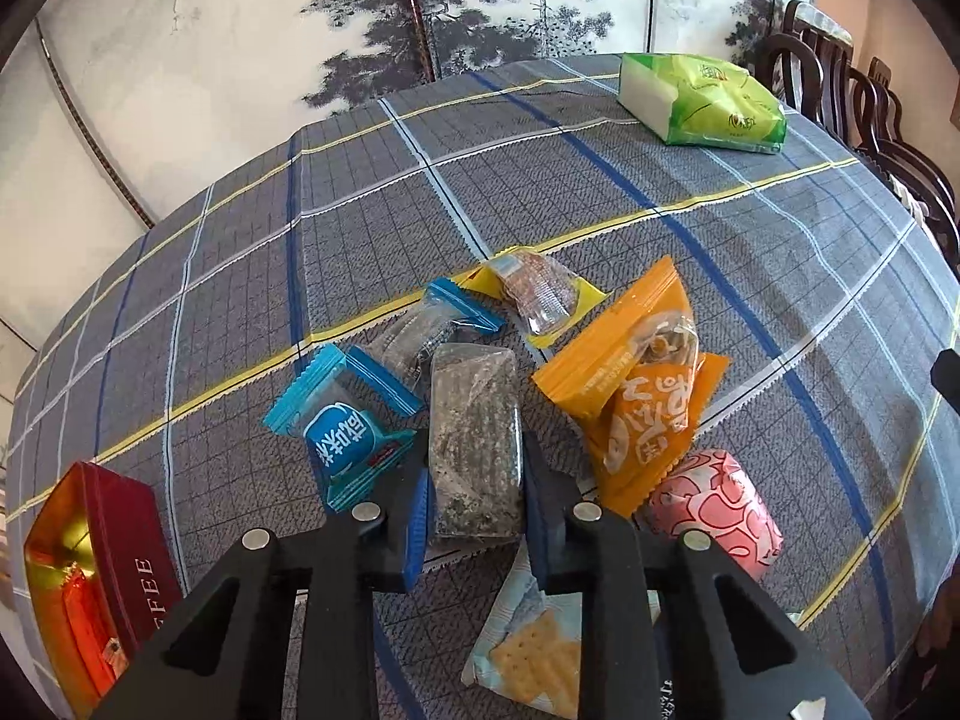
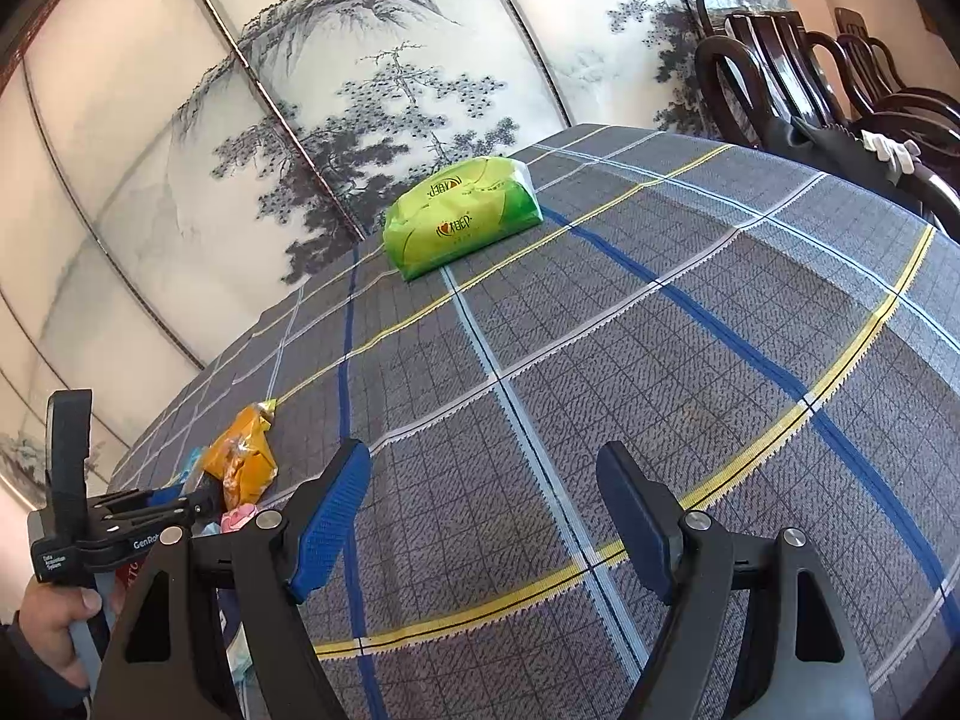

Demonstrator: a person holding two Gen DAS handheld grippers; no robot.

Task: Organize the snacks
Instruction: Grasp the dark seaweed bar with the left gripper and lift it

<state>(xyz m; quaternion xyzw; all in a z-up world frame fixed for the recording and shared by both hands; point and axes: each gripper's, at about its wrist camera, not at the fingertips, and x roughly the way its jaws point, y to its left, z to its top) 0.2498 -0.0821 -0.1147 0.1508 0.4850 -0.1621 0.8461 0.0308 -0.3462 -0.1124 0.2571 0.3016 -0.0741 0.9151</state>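
A heap of wrapped snacks lies on the checked tablecloth [image 1: 600, 192] in the left wrist view. My left gripper [image 1: 476, 450] is shut on a grey speckled bar in a clear wrapper [image 1: 474, 420], one pad against each long side. Around it lie a blue packet [image 1: 342, 444], two orange packets [image 1: 636, 384], a pink patterned roll [image 1: 714, 504], a yellow-edged clear packet [image 1: 540, 294] and a cracker packet [image 1: 534, 654]. My right gripper [image 2: 485, 453] stands open over bare cloth, nothing between its fingers. The orange packets [image 2: 240, 456] show at its far left.
A red tin box marked COFFEE [image 1: 138, 558] with an orange packet inside stands at the lower left. A green tissue pack [image 2: 462, 210] lies near the far edge. Dark wooden chairs [image 2: 810, 72] stand at the right, a painted screen [image 2: 360, 90] behind the table.
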